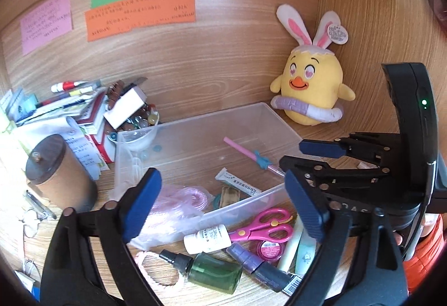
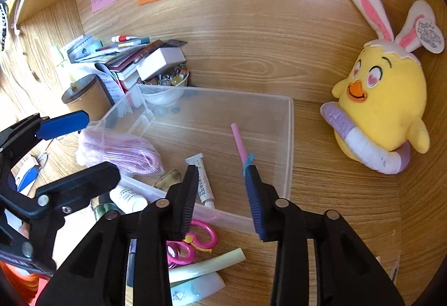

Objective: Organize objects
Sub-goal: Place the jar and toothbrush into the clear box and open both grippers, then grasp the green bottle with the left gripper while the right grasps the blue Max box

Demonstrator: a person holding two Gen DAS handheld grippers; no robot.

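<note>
Inside the clear plastic rectangular bin (image 2: 289, 138) at frame centre lies a slim pink pen with a blue bow (image 2: 240, 142), long axis running up-frame from the right tongs (image 2: 225, 194), which stand slightly apart and empty. Nearer the left tongs (image 1: 223, 208), spread wide and empty, glossy pink plastic scissors (image 1: 262, 227) and a green bottle (image 1: 215, 272) lie on the wood-grain bench (image 2: 335, 194).

Black claws (image 2: 222, 194) — blue ribbed pads (image 1: 304, 208), silver rivets
</note>
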